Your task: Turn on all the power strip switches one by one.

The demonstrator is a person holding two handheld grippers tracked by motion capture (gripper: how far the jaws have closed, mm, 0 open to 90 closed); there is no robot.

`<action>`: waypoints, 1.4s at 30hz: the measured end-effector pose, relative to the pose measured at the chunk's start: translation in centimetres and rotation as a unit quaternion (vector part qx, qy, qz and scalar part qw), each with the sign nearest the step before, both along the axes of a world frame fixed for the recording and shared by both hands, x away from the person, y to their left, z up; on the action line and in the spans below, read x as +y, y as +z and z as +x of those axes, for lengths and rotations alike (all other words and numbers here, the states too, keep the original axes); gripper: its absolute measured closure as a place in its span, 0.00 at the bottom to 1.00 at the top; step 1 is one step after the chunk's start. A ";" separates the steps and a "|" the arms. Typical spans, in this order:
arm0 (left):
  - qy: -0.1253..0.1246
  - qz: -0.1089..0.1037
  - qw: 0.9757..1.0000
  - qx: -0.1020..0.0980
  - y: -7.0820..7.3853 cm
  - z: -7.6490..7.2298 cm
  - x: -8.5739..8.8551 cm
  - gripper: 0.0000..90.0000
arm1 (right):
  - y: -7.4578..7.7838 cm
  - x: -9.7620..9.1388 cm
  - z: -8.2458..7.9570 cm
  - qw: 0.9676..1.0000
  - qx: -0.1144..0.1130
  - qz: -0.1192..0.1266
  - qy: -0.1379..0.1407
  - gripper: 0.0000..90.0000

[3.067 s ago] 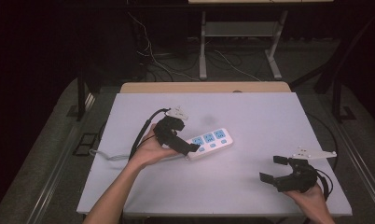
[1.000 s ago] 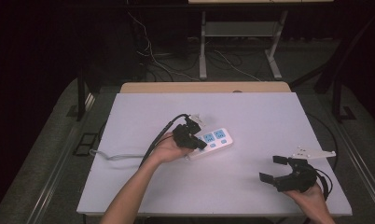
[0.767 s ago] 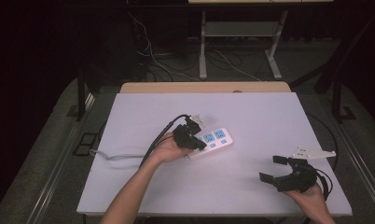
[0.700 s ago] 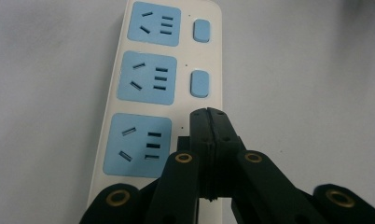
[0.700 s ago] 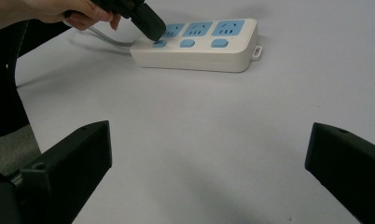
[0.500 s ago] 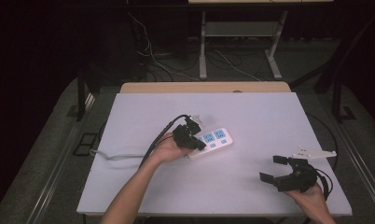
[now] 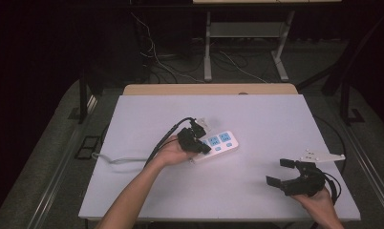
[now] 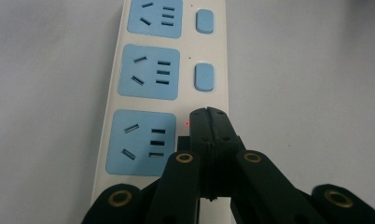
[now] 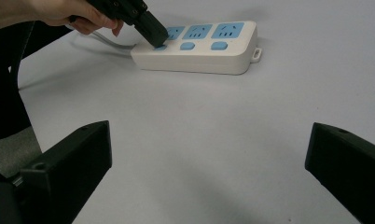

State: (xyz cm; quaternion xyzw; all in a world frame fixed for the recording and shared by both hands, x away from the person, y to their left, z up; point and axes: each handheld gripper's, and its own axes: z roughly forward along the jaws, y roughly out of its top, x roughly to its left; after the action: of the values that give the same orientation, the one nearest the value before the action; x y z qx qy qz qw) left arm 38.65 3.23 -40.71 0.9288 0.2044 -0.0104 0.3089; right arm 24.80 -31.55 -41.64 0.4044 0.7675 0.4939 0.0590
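Note:
A white power strip (image 7: 224, 142) with three blue sockets and blue switch buttons lies mid-table. My left gripper (image 7: 200, 144) is shut, its joined tips resting on the strip's near end. In the left gripper view the closed tips (image 8: 209, 117) cover the switch beside the nearest socket (image 8: 141, 142), with a small red light next to them. Two other switches (image 8: 203, 76) show beyond. My right gripper (image 7: 283, 172) stands open at the table's front right, empty, facing the power strip (image 9: 195, 51) and the left gripper (image 9: 154, 33).
The strip's grey cord (image 7: 118, 160) trails left off the white table (image 7: 257, 114). A wooden board (image 7: 209, 89) borders the far edge. Cables and a metal stand's legs (image 7: 207, 52) are on the dark floor behind.
Since 3.1 s ago my left gripper has shifted right onto the strip's near end. Over the last second nothing has moved. The right gripper stays put.

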 end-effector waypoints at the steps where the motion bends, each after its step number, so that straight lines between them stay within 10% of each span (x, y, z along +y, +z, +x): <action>1: 0.004 -0.005 1.000 0.003 -0.1 0.0 0.1 1.00 | 0.0 0.0 0.0 1.000 0.000 0.000 0.000 0.00; 11: 0.008 -0.010 1.000 0.025 -0.3 0.5 0.3 1.00 | 0.2 -0.2 -0.1 1.000 -0.004 0.003 -0.002 0.00; 42: 0.000 0.000 1.000 -0.006 1.2 0.0 -0.5 1.00 | 0.1 -0.4 0.0 1.000 -0.003 0.002 -0.006 0.00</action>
State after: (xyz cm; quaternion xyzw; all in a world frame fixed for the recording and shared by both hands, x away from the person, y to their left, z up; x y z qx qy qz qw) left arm 38.66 2.71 -39.47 0.9289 0.2025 -0.0044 0.3100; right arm 24.78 -31.99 -41.59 0.4078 0.7636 0.4965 0.0637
